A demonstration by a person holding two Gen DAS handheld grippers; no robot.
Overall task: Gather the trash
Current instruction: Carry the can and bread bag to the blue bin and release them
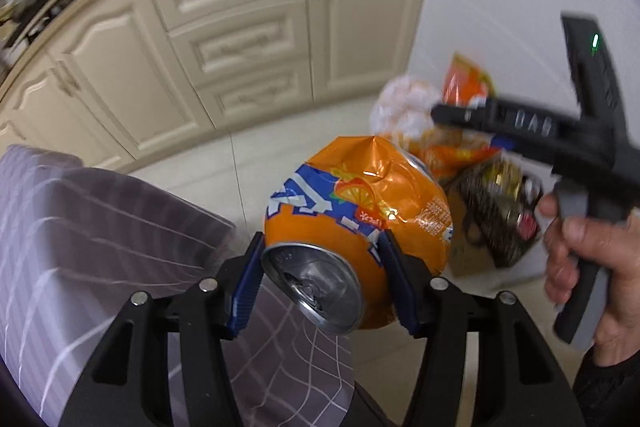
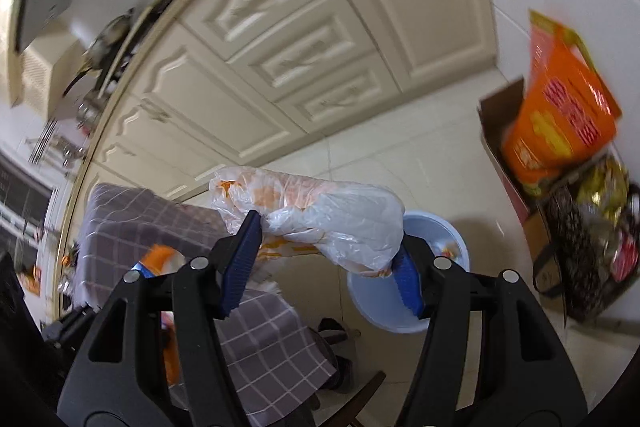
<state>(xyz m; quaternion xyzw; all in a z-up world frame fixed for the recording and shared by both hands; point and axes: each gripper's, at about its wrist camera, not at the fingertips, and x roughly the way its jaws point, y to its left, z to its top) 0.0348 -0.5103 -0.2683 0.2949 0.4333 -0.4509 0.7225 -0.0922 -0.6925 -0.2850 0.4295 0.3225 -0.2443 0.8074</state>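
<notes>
A crushed orange can [image 1: 356, 223] is clamped between the blue pads of the left claw [image 1: 320, 281], its silver top turned back toward the camera and its long axis running away along the fingers toward twelve o'clock. A crumpled plastic bag [image 2: 320, 215] is clamped in the right claw [image 2: 326, 259], stretched crosswise from nine to three o'clock between the pads. In the right wrist view a pale blue bin [image 2: 384, 311] is seen on the floor, directly beneath and just past the right claw at about four o'clock, partly hidden by the bag. The bin is not visible from the left wrist; only the checked cloth [image 1: 80, 247] on the surface lies below that claw. The right hand is therefore judged nearer the bin, so the bag would be dropped first, by parting the pads over the rim.
</notes>
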